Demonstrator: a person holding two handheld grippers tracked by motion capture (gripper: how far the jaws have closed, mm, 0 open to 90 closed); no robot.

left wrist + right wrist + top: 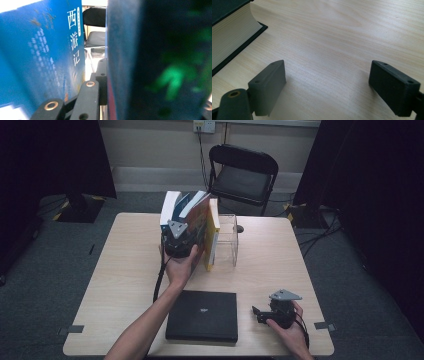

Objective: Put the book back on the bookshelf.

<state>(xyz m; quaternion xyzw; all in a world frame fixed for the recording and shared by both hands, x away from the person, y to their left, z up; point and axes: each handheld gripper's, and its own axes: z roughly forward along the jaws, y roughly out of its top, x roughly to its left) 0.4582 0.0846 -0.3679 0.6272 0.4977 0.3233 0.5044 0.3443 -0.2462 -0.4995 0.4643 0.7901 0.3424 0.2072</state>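
The left gripper (176,240) clamps a dark-covered book (155,60) at its lower part; in the left gripper view one black jaw lies flat against the cover's near face, the other being cut off at the frame's right edge. The book stands upright in a row of books (192,220) at the far middle of the table (125,270), just left of a clear acrylic bookend (227,237). A low grip probably lets the volume be steered between its neighbours without tipping. Immediately to its side stands a blue book with white Chinese lettering (50,57), leaning slightly away, so a narrow gap shows between the two covers. The right gripper (267,312) rests near the table's front right edge, its jaws spread with nothing between them, over bare wood in the right gripper view. A thick black book (202,315) lies flat at the front centre, presumably awaiting its turn. A folding chair (243,175) stands beyond the table. Whether the held book's foot touches the table cannot be told; its green cover design is blurred.
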